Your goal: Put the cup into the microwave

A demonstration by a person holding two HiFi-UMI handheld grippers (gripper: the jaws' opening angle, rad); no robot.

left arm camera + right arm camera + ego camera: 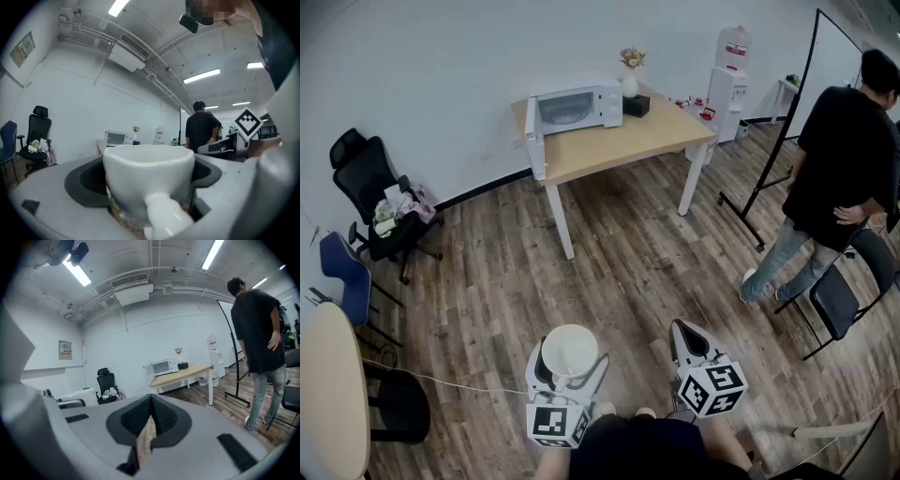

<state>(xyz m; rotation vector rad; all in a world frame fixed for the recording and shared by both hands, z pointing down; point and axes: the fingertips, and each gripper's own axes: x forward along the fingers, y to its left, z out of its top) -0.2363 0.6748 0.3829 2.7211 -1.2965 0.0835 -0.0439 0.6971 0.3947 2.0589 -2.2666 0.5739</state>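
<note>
At the far left stood two chairs: a blue chair [347, 277] and, behind it, a black office chair [370, 192] with a heap of things on its seat.

Your left gripper [569, 361] was clamped around the one white cup [147, 176]. Its two jaws stood wide apart and pressed the cup's sides. The cup sat upright with its mouth up and its handle turned back toward the gripper's camera, low in front of you, over the wood floor [628, 262] and well apart from the table [619, 145].

That single table stood against the far wall. It carried one microwave [572, 108] at its left end, with the door [534, 141] swung open. Just right of the microwave were one vase of flowers [630, 80] and one black box [637, 105].

Your right gripper [682, 330] was clenched with nothing in it, its two jaws meeting at the tips.

Past the table's right end stood one water dispenser [727, 89]. At the far right one person [839, 178] in a black shirt stood facing away, beside a third chair [848, 291].
</note>
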